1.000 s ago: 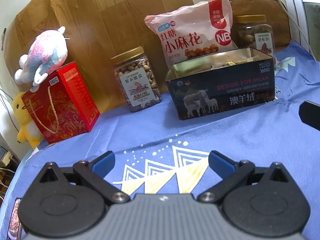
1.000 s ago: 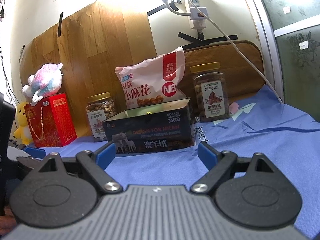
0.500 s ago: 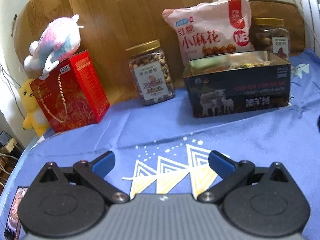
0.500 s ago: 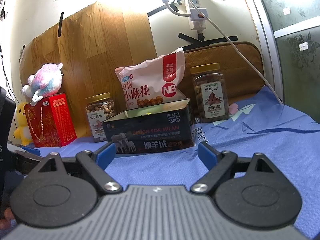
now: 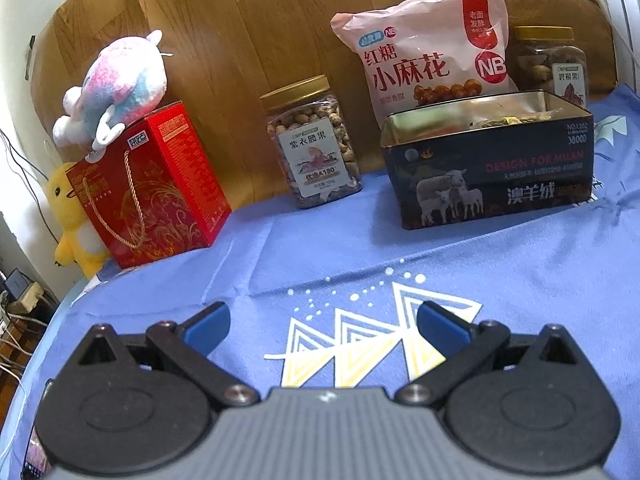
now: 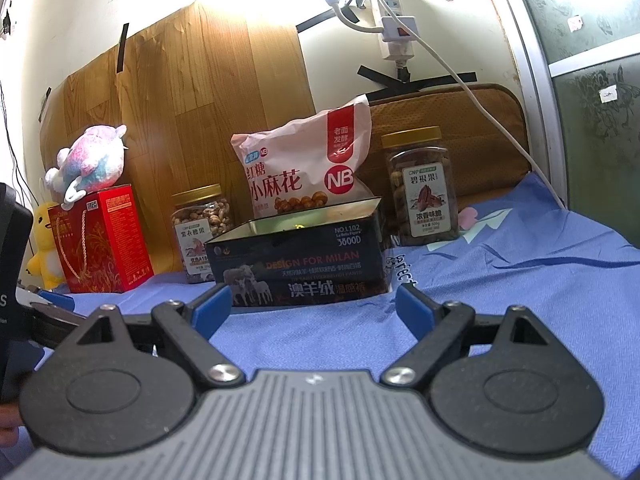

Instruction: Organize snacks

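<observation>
Against a second ago, in the left wrist view: whole back row slid rightward and lower in frame, more wood panel [image 5: 240,60] above it, the dark corner at the right edge gone. In the right wrist view: nothing shifted; black body of the left gripper [image 6: 12,280] at the far left edge as before.

Blue cloth [image 5: 360,248] spread wide and bare from the back row to both grippers, a few creases, white and yellow triangle print near the left gripper [image 5: 322,322]. Left edge of the cloth dropping off toward cables and floor. Right side of the cloth running up against a pale frame [image 6: 532,92].

Along the panel, left to right: red box [image 5: 148,184] with a pink plush [image 5: 116,80] on top and a yellow plush [image 5: 72,220] just beside it; nut jar [image 5: 316,144] standing apart; dark tin [image 5: 488,160], lid off, packets inside too dim to name; pink bag [image 5: 424,60] upright, just behind the tin; second jar [image 5: 552,64] behind the tin's right corner. Clear gap between red box and nut jar, narrower gap between nut jar and tin.

Left gripper spread wide, nothing between the blue pads [image 5: 208,322], hanging over bare cloth. Right gripper [image 6: 312,306] likewise spread, empty, aimed at the tin's front wall, well short of it.
</observation>
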Demonstrator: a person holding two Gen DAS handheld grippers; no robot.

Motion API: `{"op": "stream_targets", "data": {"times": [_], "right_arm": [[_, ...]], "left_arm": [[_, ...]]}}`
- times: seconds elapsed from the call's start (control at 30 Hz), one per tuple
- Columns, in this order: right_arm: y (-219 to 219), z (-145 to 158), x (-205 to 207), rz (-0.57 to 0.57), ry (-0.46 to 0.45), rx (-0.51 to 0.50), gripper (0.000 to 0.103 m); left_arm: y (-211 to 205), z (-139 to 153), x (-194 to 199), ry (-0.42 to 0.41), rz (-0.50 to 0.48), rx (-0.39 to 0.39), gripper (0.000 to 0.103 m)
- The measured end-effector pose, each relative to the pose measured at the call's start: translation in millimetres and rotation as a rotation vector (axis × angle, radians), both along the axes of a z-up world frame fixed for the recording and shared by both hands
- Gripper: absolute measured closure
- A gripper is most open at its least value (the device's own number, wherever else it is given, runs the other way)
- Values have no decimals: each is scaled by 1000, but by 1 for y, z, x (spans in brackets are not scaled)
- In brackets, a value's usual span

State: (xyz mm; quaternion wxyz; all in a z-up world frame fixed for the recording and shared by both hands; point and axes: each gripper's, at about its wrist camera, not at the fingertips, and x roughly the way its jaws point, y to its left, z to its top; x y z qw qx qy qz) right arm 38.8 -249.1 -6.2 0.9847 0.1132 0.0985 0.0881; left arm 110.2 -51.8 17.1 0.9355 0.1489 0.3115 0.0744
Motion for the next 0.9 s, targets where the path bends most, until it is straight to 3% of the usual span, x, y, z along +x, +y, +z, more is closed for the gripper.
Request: {"op": "stream_targets", "data": {"times": [0.6, 0.9], "right_arm": [[0, 0, 0, -1, 0, 0, 12], [0, 0, 0, -1, 1, 3, 11]], "left_arm": [[-1, -4, 2, 31, -4, 12, 0], [-2, -8, 4, 99, -32, -43, 0]]}}
